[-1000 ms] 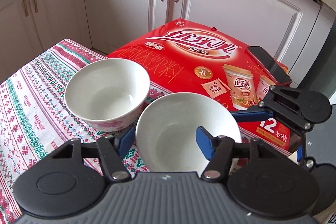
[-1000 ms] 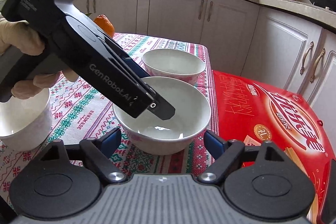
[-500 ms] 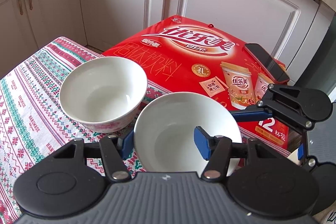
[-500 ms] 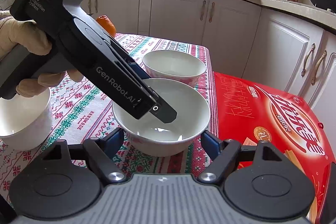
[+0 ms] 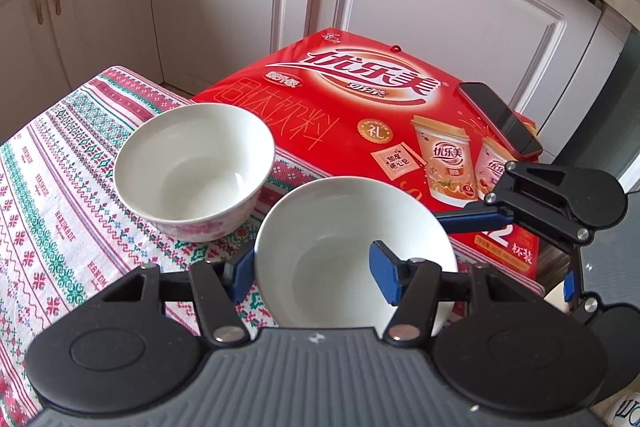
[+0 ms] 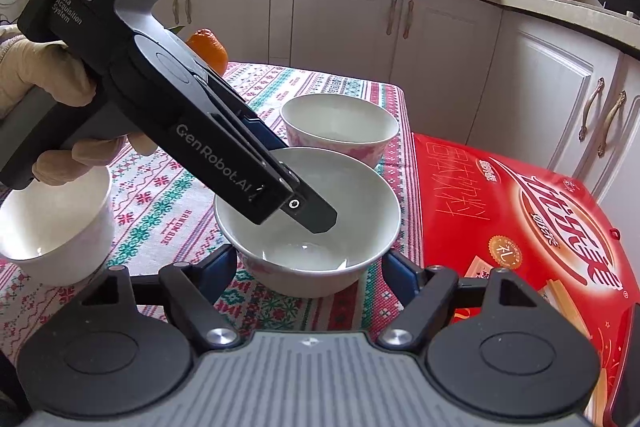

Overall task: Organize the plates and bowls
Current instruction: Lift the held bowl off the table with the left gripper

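White glaze is pinched between the pads of the left hand-held gripper (image 5: 312,273): one finger sits inside the near bowl (image 5: 352,251), the other outside its wall, so it holds that bowl by the rim. Whether the bowl rests on the surface (image 5: 60,187) or is just clear of it I cannot tell.

The right hand-held gripper (image 6: 308,267) is spread wide, its pads either side of the same bowl and apart from it, holding nothing.

By my reading the step in hand is nesting: the held bowl looks meant for the far bowl (image 5: 192,167), which sits ahead and to the left of the left hand-held gripper, near but not touching. The next move likely calls for a lift high enough to clear that rim, a short carry ahead and left, then a level set-down inside before the fingers part.

A rim grip on one side may let the bowl tip. The red box (image 5: 380,115) lies just right of both bowls, with a phone (image 5: 500,123) on its far corner. A cup (image 6: 48,223) and an orange (image 6: 208,47) sit left of the right hand-held gripper, out of the path.
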